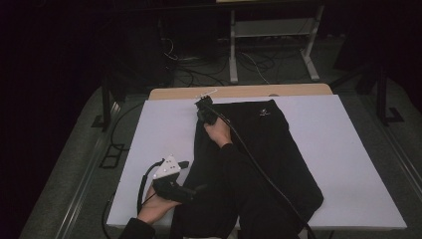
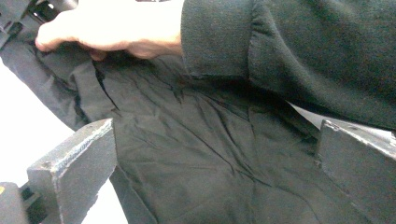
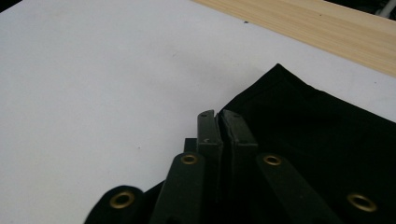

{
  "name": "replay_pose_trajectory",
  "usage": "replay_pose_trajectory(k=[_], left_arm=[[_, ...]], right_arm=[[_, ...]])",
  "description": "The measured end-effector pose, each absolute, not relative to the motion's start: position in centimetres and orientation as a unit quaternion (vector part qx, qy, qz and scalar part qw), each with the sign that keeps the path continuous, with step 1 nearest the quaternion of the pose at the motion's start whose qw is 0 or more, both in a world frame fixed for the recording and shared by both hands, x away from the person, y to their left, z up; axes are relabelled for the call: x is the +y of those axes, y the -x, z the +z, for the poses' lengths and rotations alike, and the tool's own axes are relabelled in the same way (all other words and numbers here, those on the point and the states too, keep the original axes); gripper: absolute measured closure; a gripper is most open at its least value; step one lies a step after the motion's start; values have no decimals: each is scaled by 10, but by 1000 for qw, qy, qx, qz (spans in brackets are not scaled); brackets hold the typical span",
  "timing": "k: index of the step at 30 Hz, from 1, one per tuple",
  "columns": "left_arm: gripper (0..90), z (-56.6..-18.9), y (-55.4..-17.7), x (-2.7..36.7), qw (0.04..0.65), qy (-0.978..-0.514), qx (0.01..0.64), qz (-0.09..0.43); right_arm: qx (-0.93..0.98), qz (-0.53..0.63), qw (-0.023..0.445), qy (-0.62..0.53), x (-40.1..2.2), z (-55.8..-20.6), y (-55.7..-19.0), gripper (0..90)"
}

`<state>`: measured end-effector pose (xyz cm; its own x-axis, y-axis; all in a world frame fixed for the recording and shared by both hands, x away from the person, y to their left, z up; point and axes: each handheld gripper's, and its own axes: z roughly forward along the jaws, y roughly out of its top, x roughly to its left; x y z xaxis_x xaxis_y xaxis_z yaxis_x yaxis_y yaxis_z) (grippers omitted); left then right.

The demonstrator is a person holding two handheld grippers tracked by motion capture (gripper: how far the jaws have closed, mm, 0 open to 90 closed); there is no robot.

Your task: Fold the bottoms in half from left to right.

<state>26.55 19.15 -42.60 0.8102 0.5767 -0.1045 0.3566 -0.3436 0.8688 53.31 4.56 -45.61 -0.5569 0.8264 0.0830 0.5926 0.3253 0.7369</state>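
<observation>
The black woven garment [image 1: 259, 154], apparently a pair of shorts or trousers with a small white logo [image 1: 263, 113] near its far edge, lies on the white sheet [image 1: 348, 149] that covers the light wooden desk [image 1: 239, 91]. It runs from about 12 o'clock on the sheet down to 6 o'clock, slightly right of centre.

Status of my right gripper [image 1: 205, 110]: it sits at the far-left corner of the garment, at roughly 11 o'clock. In the right gripper view its fingers [image 3: 208, 135] stand pressed together at the dark edge of the cloth [image 3: 327, 135]. I judge that they pinch that edge, but the cloth between the pads is not plainly visible.

Status of my left gripper [image 1: 191, 190]: it hovers at the near-left edge of the garment, at about 7 o'clock. In the left gripper view its fingers [image 2: 74, 163] are wide apart, with creased black fabric [image 2: 196, 154] lying between them and my right sleeve [image 2: 299, 51] crossing above. Nothing is gripped on this side.

Progress, as I judge it: the garment is spread mostly flat, one far corner is secured, and no fold is formed yet. Remaining: close the left fingers on the near-left edge, then lift both points and carry them across to fold or straighten the cloth.
</observation>
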Motion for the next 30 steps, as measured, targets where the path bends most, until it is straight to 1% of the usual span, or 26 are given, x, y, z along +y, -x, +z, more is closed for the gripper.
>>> replay_pose_trajectory(k=[12, 14, 15, 17, 24, 30], left_arm=[[0, -424, -262, 201, 489, -803, 324, 107], [0, -423, -261, 204, 490, -799, 332, 101], [0, -424, -261, 207, 497, -793, 341, 87], [0, -424, -260, 209, 497, -791, 348, 79], [0, -423, -258, 215, 490, -792, 353, 89], [0, -425, -254, 223, 479, -796, 362, 78]], right_arm=[[800, 372, 172, -438, 45, -449, -528, 869], [791, 387, 161, -445, 41, -448, -525, 868], [788, 392, 160, -447, 39, -447, -524, 869], [784, 399, 159, -449, 36, -446, -521, 869], [773, 420, 159, -447, 26, -445, -511, 868], [768, 429, 160, -449, 21, -443, -507, 868]])
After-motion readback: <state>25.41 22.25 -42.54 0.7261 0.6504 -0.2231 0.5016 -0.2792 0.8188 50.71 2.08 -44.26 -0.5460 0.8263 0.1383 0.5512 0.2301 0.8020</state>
